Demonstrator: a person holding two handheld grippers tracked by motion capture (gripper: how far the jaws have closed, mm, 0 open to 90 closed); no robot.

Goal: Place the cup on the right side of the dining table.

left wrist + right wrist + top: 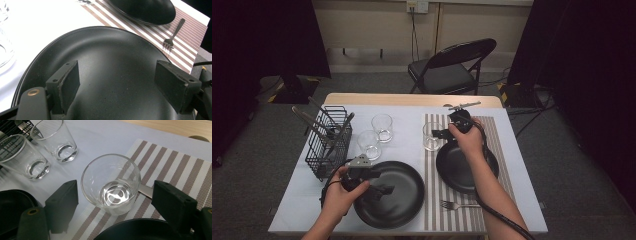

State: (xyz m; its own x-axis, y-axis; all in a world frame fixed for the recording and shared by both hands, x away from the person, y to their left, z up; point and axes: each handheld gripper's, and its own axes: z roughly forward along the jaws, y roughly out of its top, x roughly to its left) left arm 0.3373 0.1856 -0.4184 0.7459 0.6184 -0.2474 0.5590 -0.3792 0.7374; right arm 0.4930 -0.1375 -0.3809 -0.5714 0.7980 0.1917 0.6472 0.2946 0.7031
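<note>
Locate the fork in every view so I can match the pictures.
High view: the fork lies on the striped placemat, bottom centre, right of the large black plate.
Left gripper view: upper right, on the placemat.
Right gripper view: not in it.
Shared landmark: the striped placemat.

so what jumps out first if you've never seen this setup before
Two black plates stand out against the pale table: a large black plate at the near edge under the open left gripper, and a smaller black plate on the striped placemat. The open right gripper points at a clear glass at the placemat's left edge, jaws either side but not touching.
</note>
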